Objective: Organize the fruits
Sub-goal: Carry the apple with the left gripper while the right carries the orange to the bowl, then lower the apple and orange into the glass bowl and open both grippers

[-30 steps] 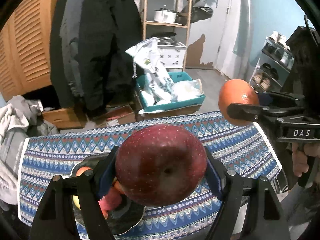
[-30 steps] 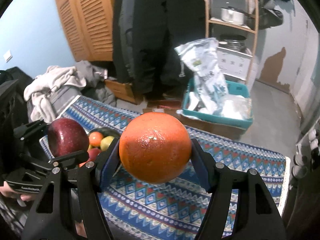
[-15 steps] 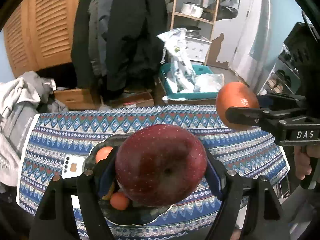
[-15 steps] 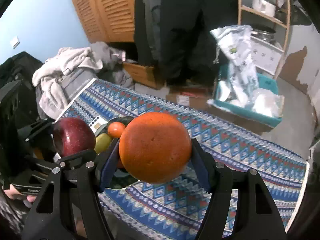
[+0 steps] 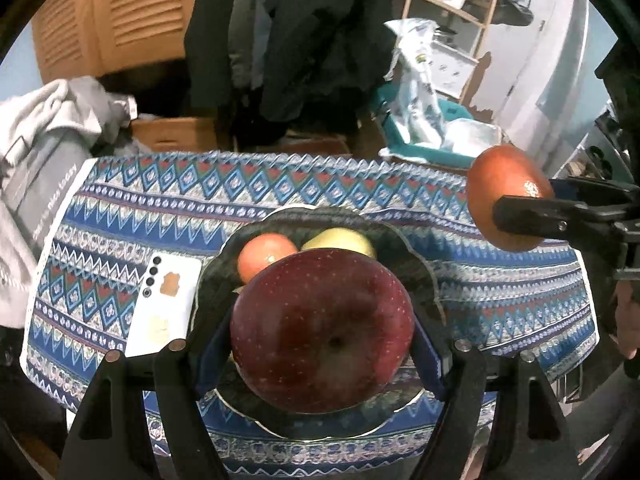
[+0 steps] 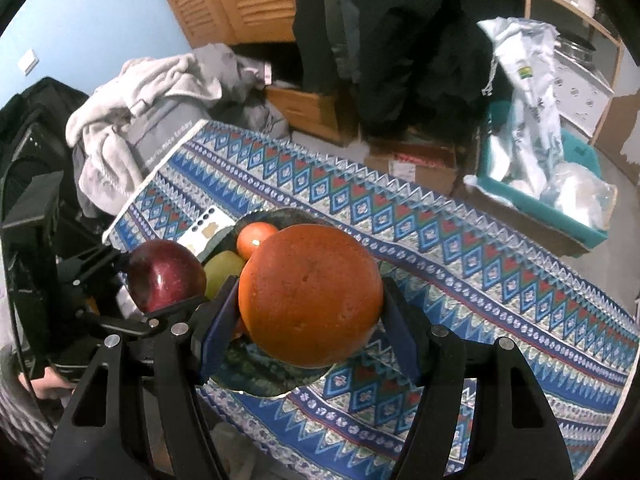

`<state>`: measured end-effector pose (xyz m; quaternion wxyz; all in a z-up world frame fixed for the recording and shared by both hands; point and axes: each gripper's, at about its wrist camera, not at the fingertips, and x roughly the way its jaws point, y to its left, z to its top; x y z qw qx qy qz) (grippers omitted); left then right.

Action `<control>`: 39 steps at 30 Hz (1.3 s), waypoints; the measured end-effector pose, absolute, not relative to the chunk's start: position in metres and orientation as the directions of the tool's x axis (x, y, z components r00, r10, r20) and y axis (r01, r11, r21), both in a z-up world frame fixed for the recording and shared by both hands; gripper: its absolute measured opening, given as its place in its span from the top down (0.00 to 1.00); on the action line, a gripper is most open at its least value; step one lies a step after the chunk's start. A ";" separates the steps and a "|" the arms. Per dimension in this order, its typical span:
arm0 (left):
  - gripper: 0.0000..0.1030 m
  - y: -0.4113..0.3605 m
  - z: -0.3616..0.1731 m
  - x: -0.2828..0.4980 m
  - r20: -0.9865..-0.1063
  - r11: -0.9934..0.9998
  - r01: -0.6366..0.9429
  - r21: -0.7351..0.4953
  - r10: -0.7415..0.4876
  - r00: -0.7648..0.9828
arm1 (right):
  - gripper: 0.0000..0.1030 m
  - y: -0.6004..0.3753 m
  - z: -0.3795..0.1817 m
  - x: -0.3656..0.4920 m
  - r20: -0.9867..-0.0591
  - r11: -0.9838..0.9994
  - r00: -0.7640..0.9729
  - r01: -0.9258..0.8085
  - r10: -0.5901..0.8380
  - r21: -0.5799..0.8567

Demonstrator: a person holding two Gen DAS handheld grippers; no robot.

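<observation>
Left gripper [image 5: 322, 344] pinching a red apple [image 5: 322, 330] between its blue pads [image 5: 212, 354], holding it in the air over the near part of a dark bowl [image 5: 416, 258]. Apple filling the lower middle of the left view, blossom end facing the camera. Right gripper [image 6: 310, 316] clamping an orange [image 6: 310, 294] the same way, fingers pressed against both its sides, hanging above the bowl's [image 6: 256, 376] near right edge in the right view.

Showing from the side in each other's views: orange [image 5: 506, 196] gripped in black fingers at the right of the left view, off the bowl's right rim and above the cloth [image 5: 132, 216]; apple [image 6: 166, 276] at the left of the right view, just beside a green fruit [image 6: 222, 272].

Lying inside the bowl, beyond the apple: a small orange-red fruit [image 5: 266, 254] and a yellow-green fruit [image 5: 340, 240], side by side (whether touching, hard to tell). Resting flat on the cloth, against the bowl's left edge: a white phone [image 5: 164, 306], back up.

Spreading under it all, a blue patterned cloth. Beyond its far edge: a teal bin [image 5: 424, 146] with plastic bags, a cardboard box [image 5: 176, 134], grey clothes [image 5: 48, 120] piled at the left, dark coats [image 5: 304, 36] hanging, louvred wooden doors [image 5: 108, 12], and a shelf [image 5: 448, 4] with a pot.
</observation>
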<state>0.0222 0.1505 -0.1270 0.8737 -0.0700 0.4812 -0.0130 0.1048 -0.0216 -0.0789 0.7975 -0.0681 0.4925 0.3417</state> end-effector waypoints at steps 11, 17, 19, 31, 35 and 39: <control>0.23 0.159 -0.163 0.021 -0.882 0.986 -0.085 -0.145 -0.090 0.463 | 0.33 0.003 -0.127 0.100 -0.882 0.741 0.183 -0.629 0.434 0.234; 0.23 0.155 -0.175 0.016 -0.898 0.986 -0.093 -0.139 -0.087 0.431 | 0.33 0.012 -0.150 0.095 -0.904 0.729 0.135 -0.645 0.406 0.231; 0.23 0.152 -0.177 0.015 -0.902 0.987 -0.086 -0.132 -0.084 0.423 | 0.33 0.012 -0.155 0.095 -0.906 0.730 0.117 -0.638 0.406 0.245; 0.22 0.155 -0.206 0.016 -0.940 0.976 -0.133 -0.171 -0.121 0.318 | 0.33 0.011 -0.183 0.100 -0.918 0.746 0.037 -0.596 0.396 0.298; 0.22 0.151 -0.194 0.014 -0.932 0.986 -0.117 -0.120 -0.071 0.356 | 0.32 0.010 -0.192 0.104 -0.924 0.760 0.020 -0.576 0.383 0.303; 0.21 0.154 -0.188 0.015 -0.927 0.984 -0.124 -0.128 -0.074 0.367 | 0.32 0.007 -0.191 0.104 -0.916 0.760 0.015 -0.564 0.402 0.324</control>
